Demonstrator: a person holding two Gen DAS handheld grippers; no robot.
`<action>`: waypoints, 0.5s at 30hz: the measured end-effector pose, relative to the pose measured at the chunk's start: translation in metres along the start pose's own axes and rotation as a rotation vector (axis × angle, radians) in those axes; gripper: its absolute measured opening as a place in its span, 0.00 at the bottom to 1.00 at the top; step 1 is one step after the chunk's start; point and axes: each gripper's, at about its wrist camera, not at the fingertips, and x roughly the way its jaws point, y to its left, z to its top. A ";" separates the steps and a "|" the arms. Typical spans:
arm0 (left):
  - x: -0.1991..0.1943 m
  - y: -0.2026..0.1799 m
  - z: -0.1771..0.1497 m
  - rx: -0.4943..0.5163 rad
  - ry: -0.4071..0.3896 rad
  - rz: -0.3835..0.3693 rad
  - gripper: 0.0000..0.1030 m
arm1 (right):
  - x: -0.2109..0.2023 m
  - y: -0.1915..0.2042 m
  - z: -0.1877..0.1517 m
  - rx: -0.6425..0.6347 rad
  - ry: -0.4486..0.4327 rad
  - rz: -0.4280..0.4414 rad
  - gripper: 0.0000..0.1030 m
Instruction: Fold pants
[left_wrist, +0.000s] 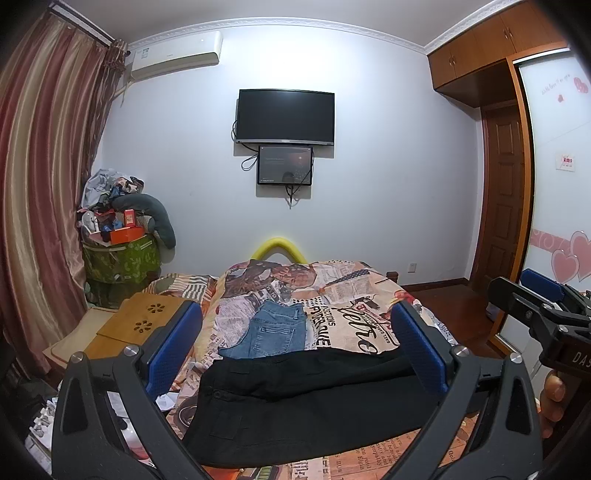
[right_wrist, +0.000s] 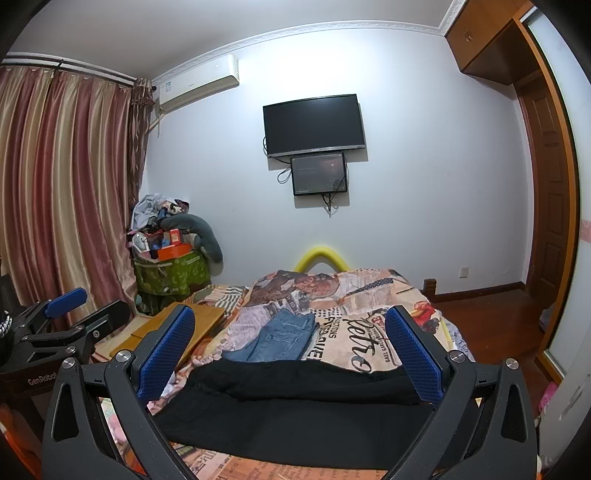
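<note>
The black pants (left_wrist: 306, 402) are matt, dense cloth with soft creases. Beyond them, the blue jeans (left_wrist: 275, 332) show faded denim with stitched seams. Both gripper frames look like matt black plastic with shiny metal screw heads; the finger pads (right_wrist: 168, 354) are rough, dimpled blue rubber. The bedspread (left_wrist: 354, 325) is printed cloth. The lap tray (left_wrist: 144, 321) at left is smooth pale wood.

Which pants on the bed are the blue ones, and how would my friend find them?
Look at the bed with the newspaper-print cover, below the wall TV. In its middle lie the blue jeans, just beyond the bigger black pants at the near edge. They are the only light-blue denim there, with a stitched back pocket.
</note>
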 end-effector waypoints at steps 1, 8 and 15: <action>0.000 0.000 0.000 0.000 0.000 0.001 1.00 | -0.001 0.000 -0.001 0.000 -0.001 0.001 0.99; 0.000 0.000 0.000 -0.001 0.000 -0.001 1.00 | -0.001 -0.002 -0.001 0.000 -0.004 -0.002 0.99; 0.001 -0.001 -0.001 0.000 0.000 0.001 1.00 | 0.001 -0.005 0.000 0.001 -0.004 -0.004 0.99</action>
